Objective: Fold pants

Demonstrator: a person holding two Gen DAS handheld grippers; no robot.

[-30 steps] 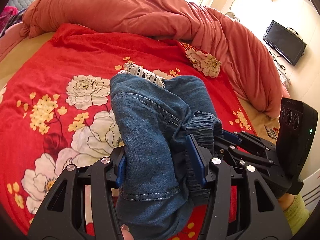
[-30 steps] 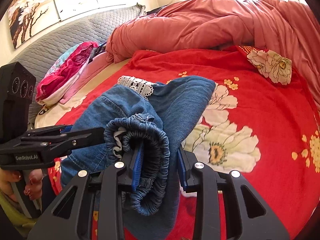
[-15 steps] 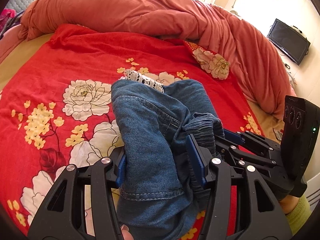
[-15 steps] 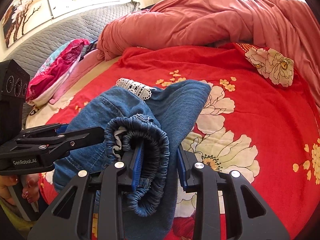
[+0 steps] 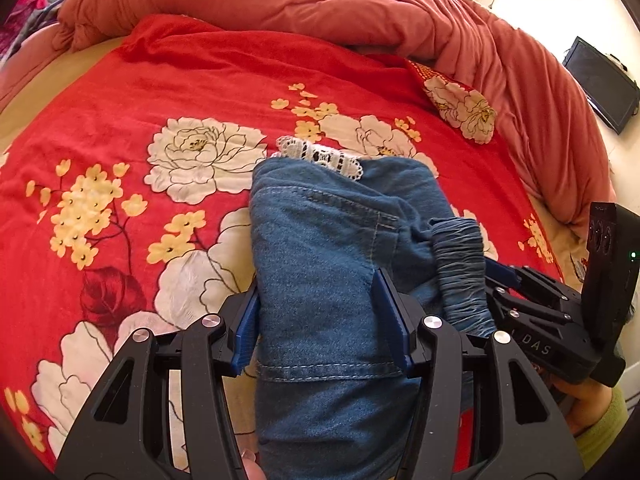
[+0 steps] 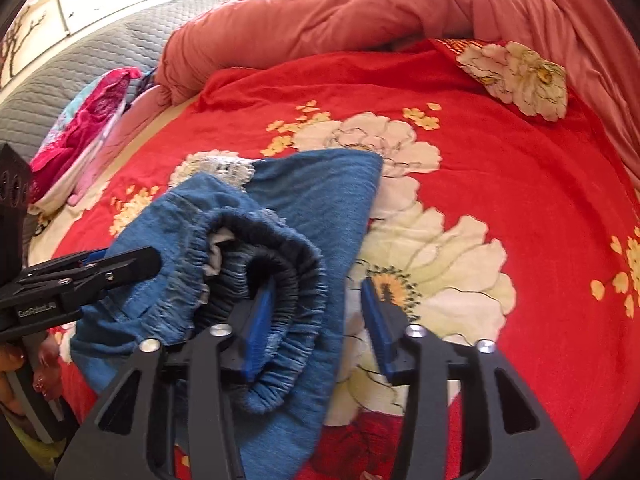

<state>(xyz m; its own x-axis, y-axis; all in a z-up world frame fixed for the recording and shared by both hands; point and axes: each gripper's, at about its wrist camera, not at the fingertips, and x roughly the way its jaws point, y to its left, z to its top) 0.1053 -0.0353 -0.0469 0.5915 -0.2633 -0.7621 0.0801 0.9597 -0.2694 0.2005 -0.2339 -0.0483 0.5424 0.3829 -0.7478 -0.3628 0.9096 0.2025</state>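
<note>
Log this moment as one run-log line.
task: fold pants | left gripper: shut on pants | right gripper: jaws just opened, waistband between them, right pad clear | pants on bedspread

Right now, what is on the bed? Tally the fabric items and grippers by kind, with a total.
Denim pants: 1
Red floral blanket: 1
Salmon duvet: 1
Pink clothing pile: 1
Grippers: 2, left gripper and right gripper
Total: 6
</note>
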